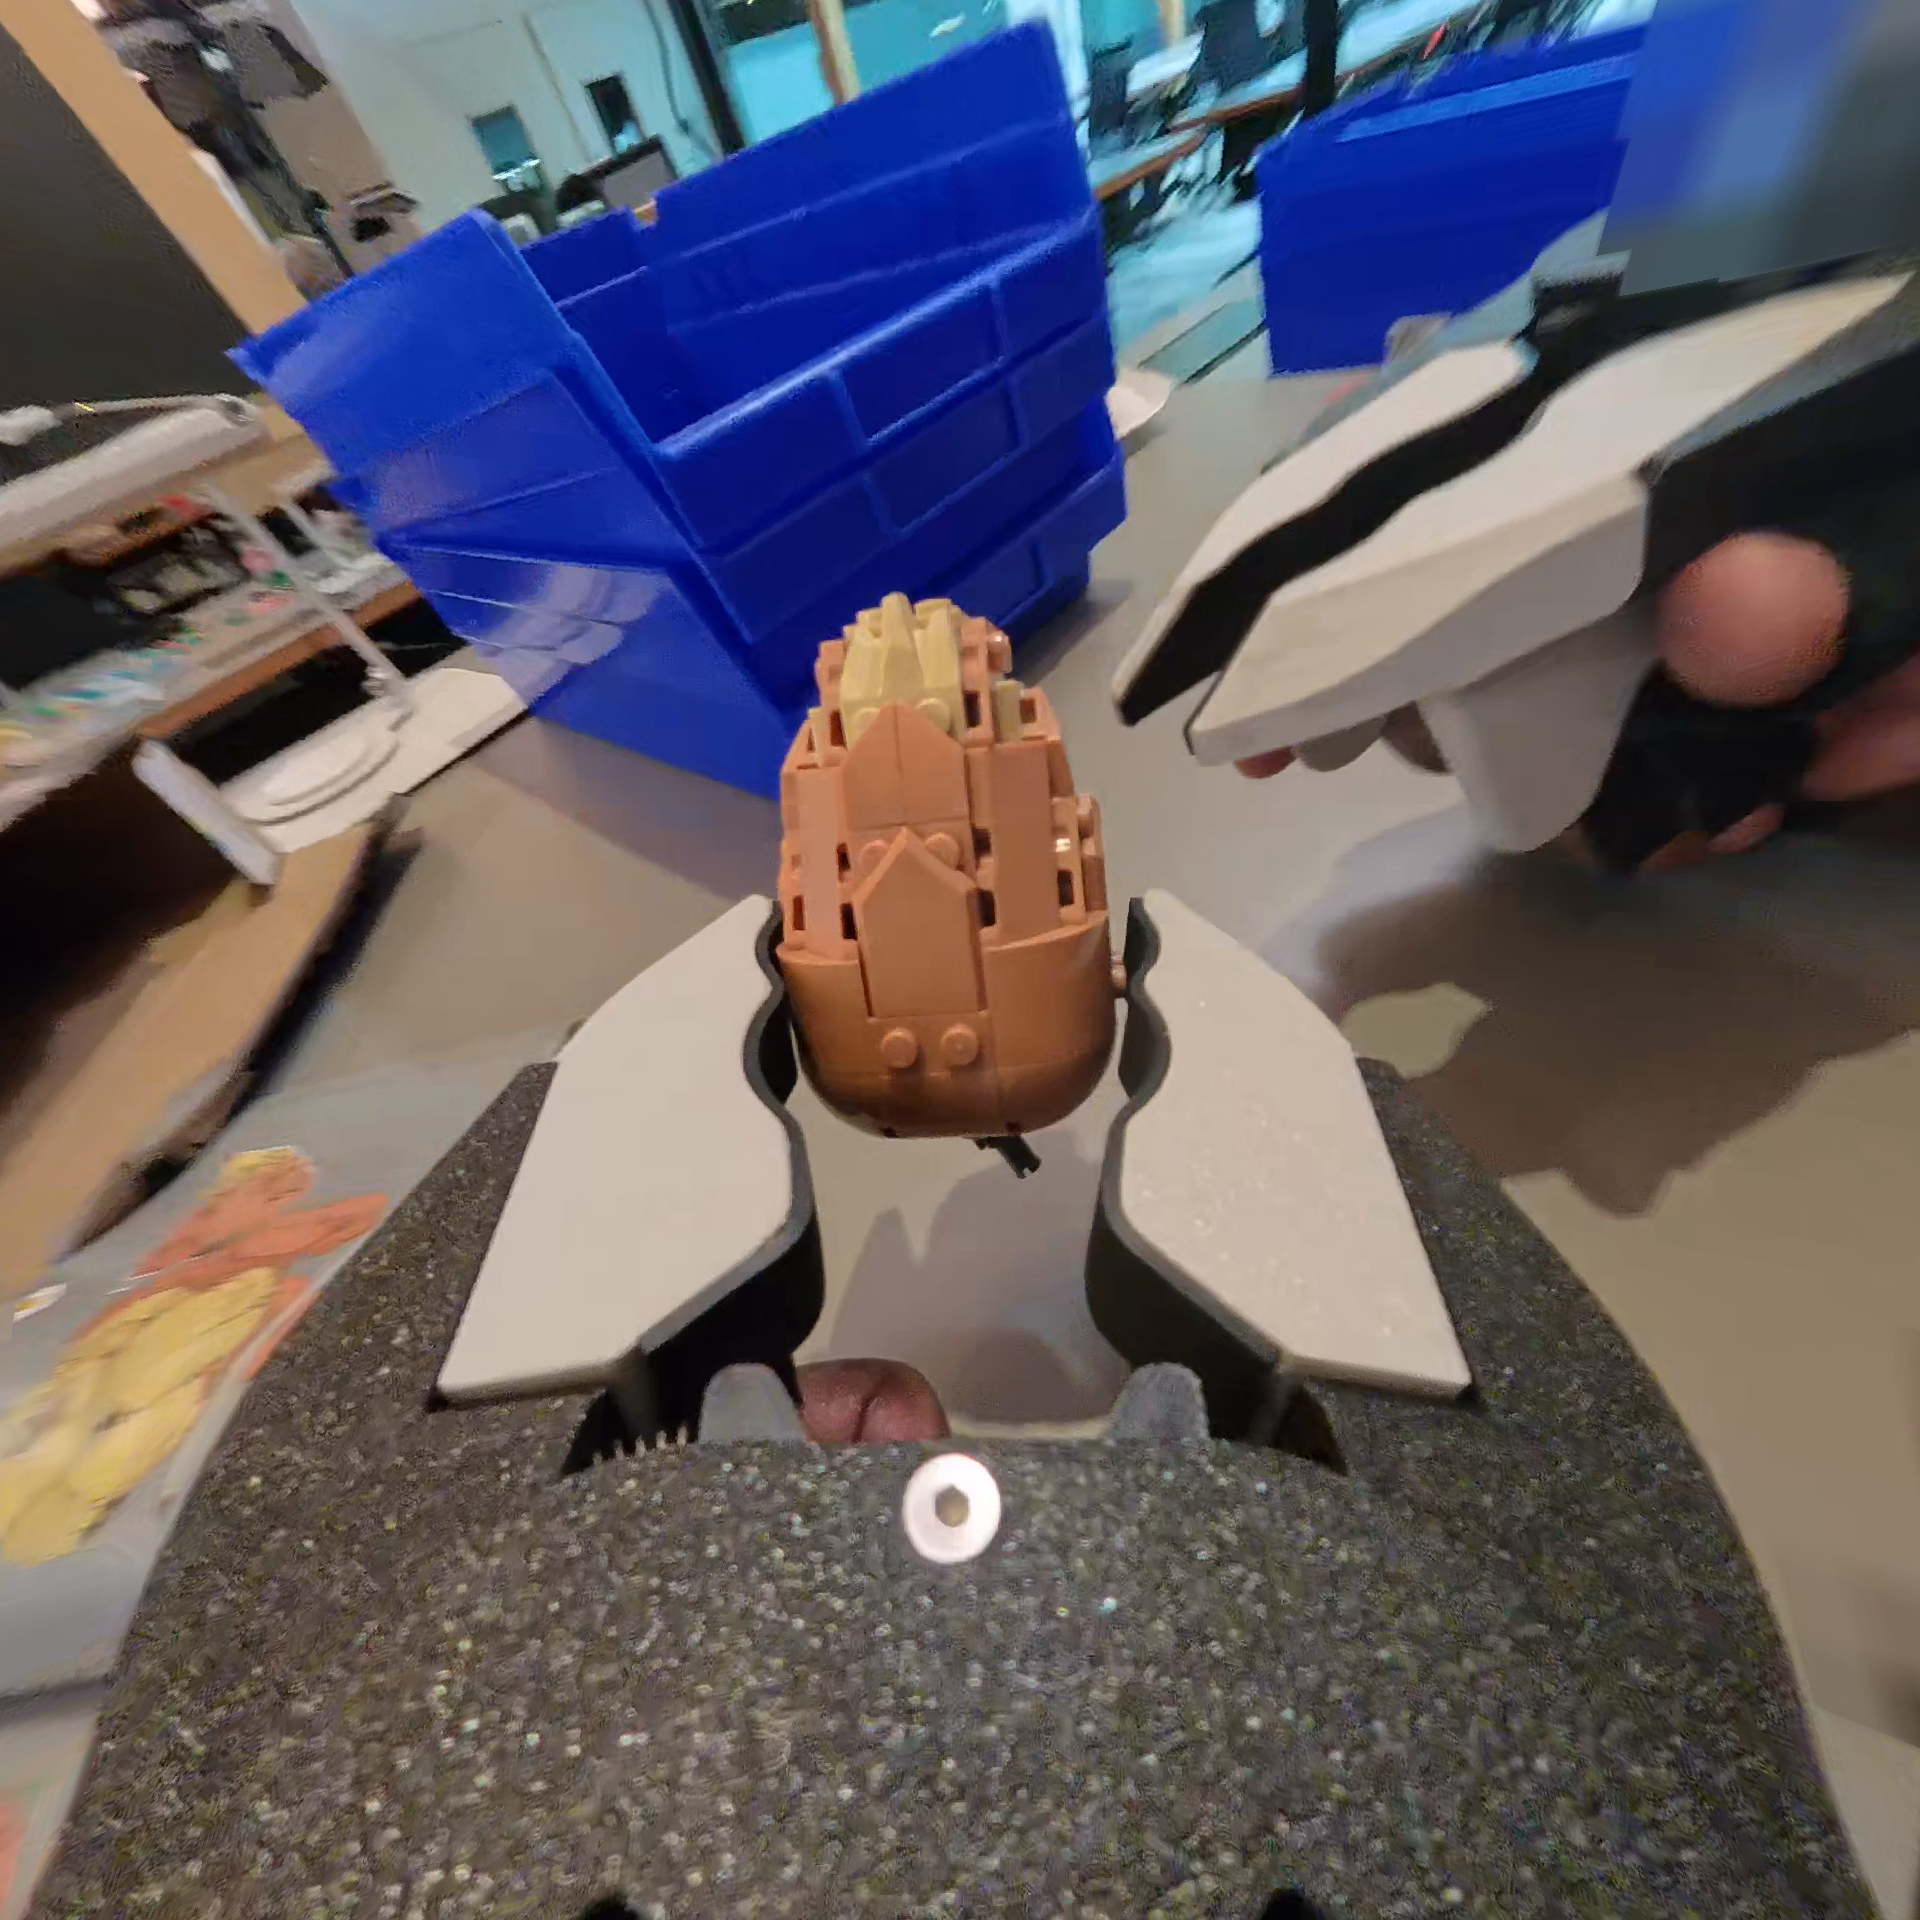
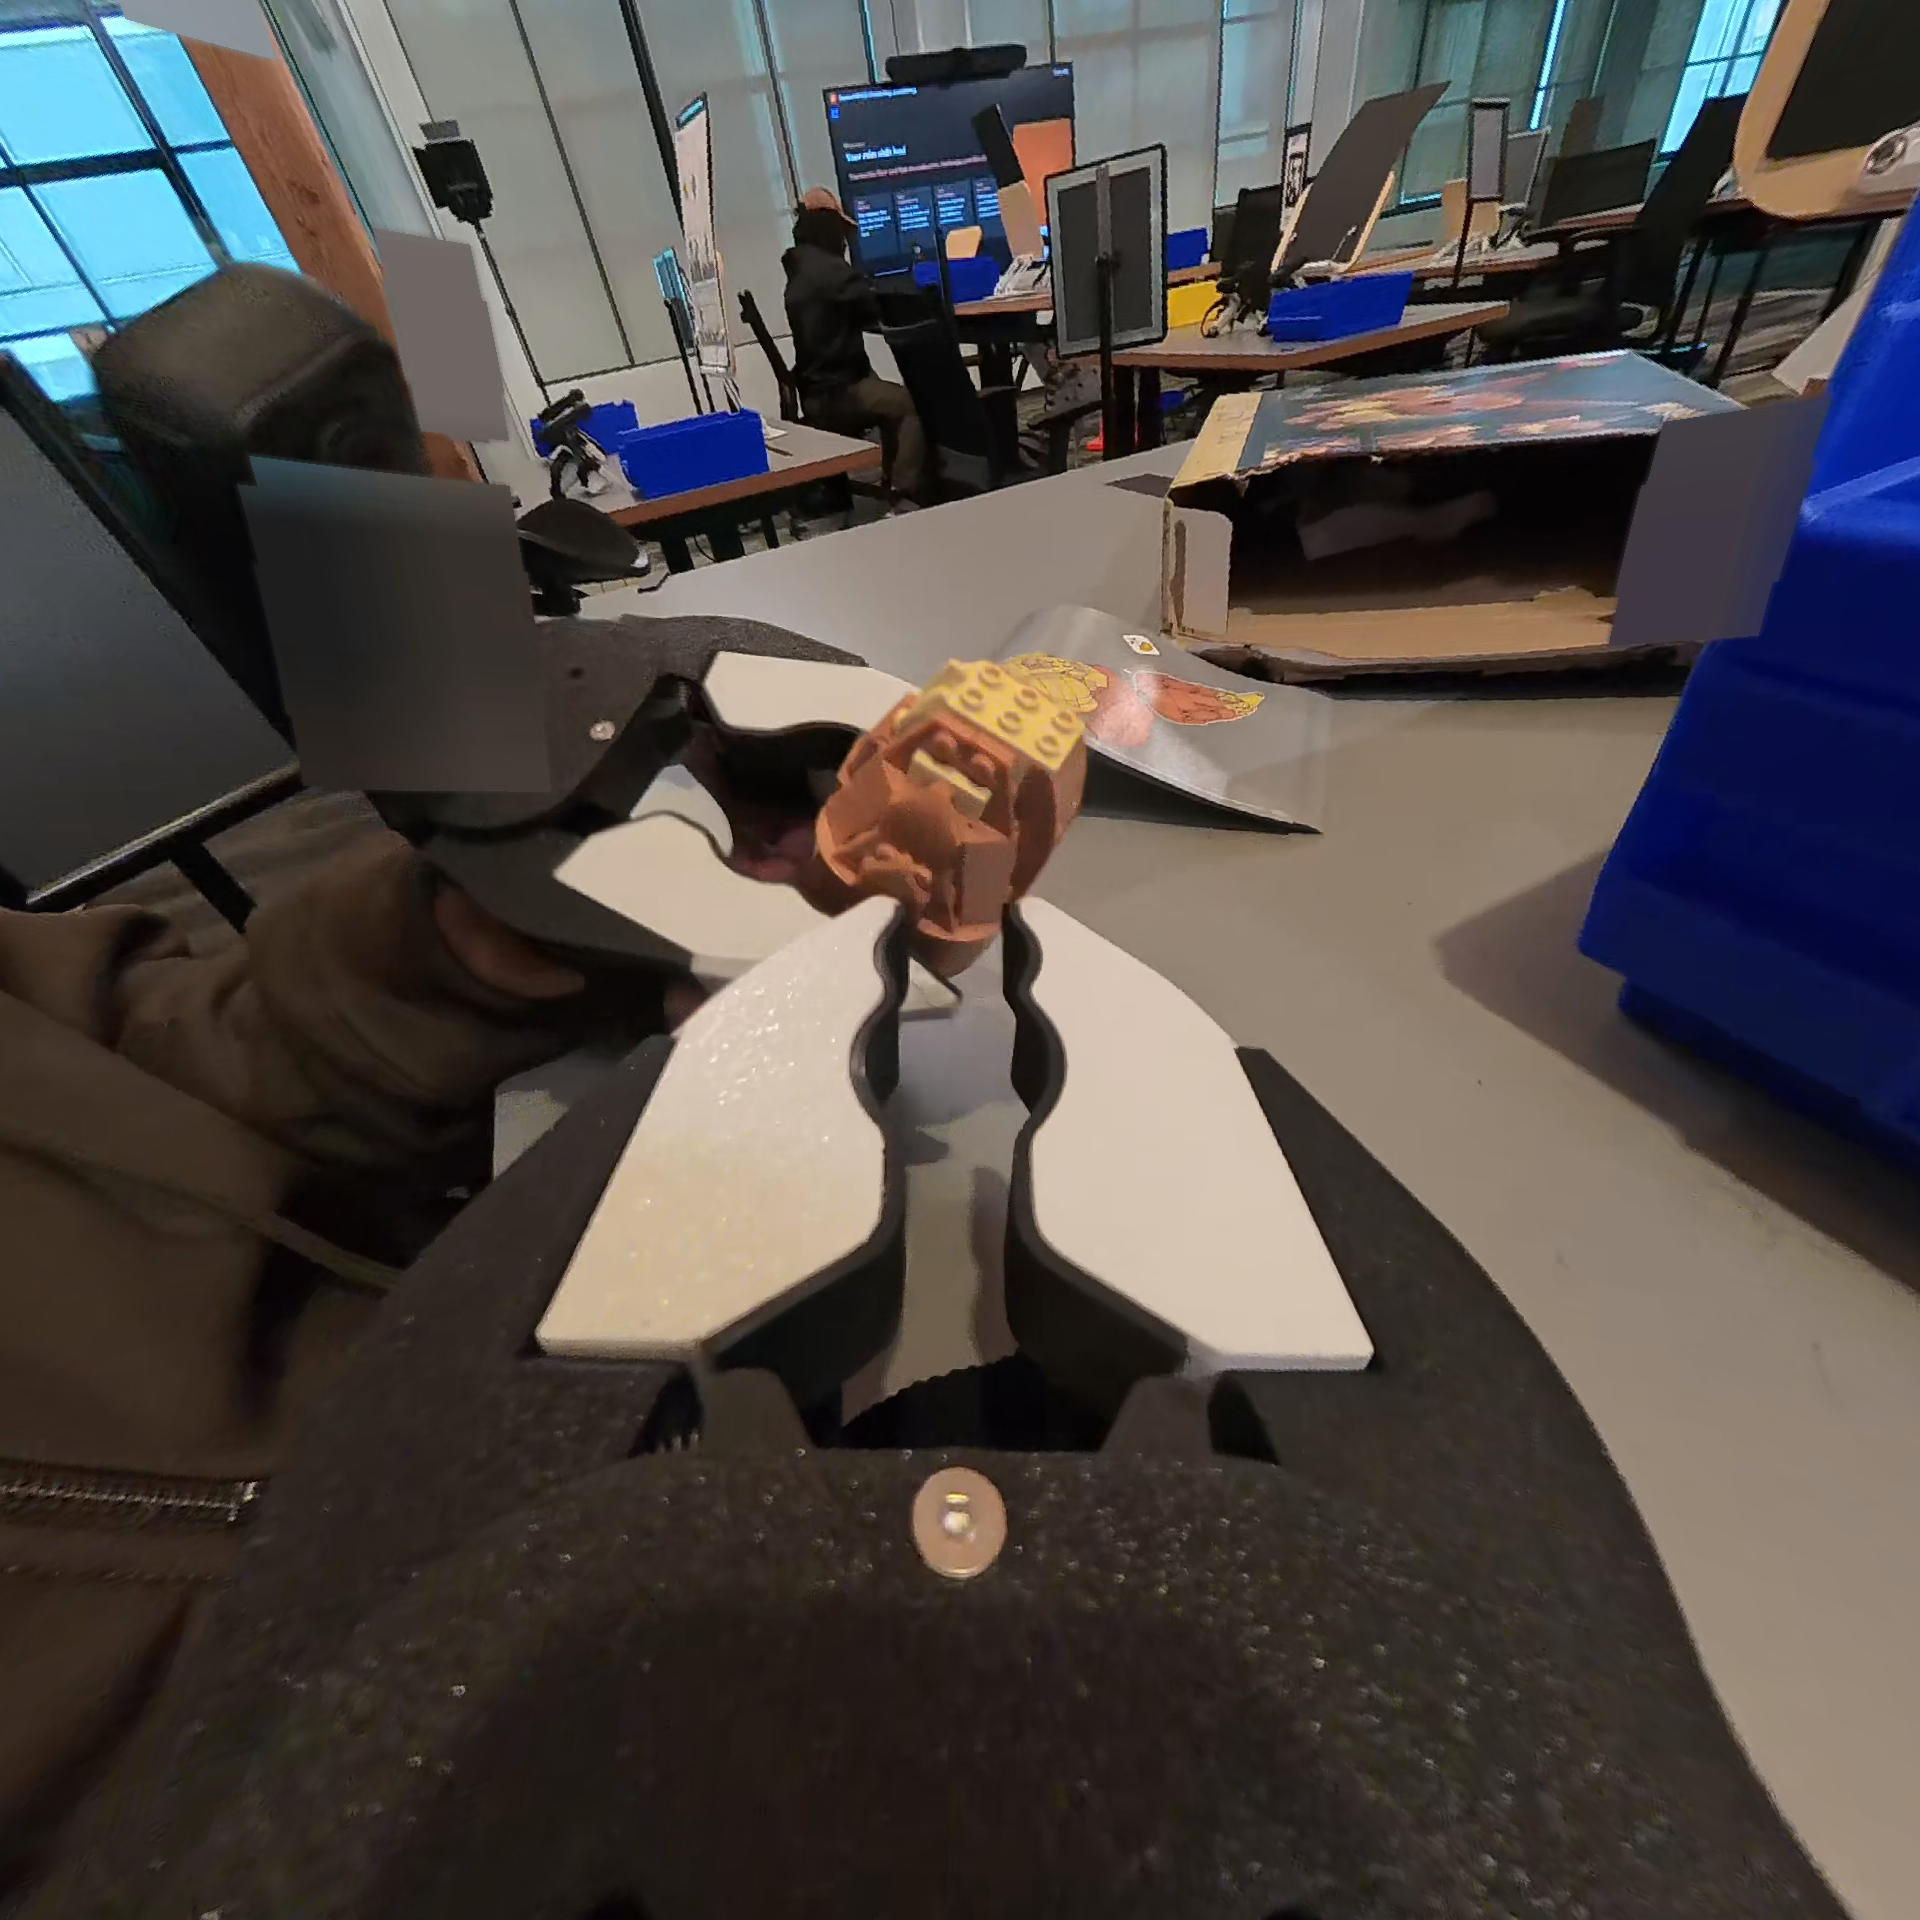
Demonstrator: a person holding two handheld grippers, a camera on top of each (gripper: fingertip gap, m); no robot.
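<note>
left tool [image 1: 945, 997]: its two grey fingers are clamped on the rounded lower end of a brown egg-shaped brick model [image 1: 940, 925], which is held clear above the grey counter [image 1: 1558, 1299], upright in the left wrist view. tan bricks [image 1: 914, 665] show at the model's top end. a short dark pin juts from its underside.

right tool [image 2: 951, 935]: its fingers stand a narrow gap apart, tips just beside the brown end of the model [image 2: 956, 810]. whether they touch it cannot be told. in the left wrist view this tool [image 1: 1164, 717] lies to the right of the model and apart from it, with a gloved hand [image 1: 1745, 675] behind it.

in the right wrist view the model is tilted, with a yellow studded plate [image 2: 1013, 712] on its upper side. a dark sleeve [image 2: 260, 1039] fills the left of that view.

surroundings: an open booklet [image 2: 1174, 727] with pictures of the model lies on the counter beyond the tools. past it, toward the far edge, an open cardboard box [image 2: 1403, 540] lies on its side. a stack of blue bins [image 1: 727, 436] stands on the counter ahead of the left tool. further desks, chairs, a lit screen [image 2: 935, 166] and a seated person [image 2: 842, 332] occupy the background.
</note>
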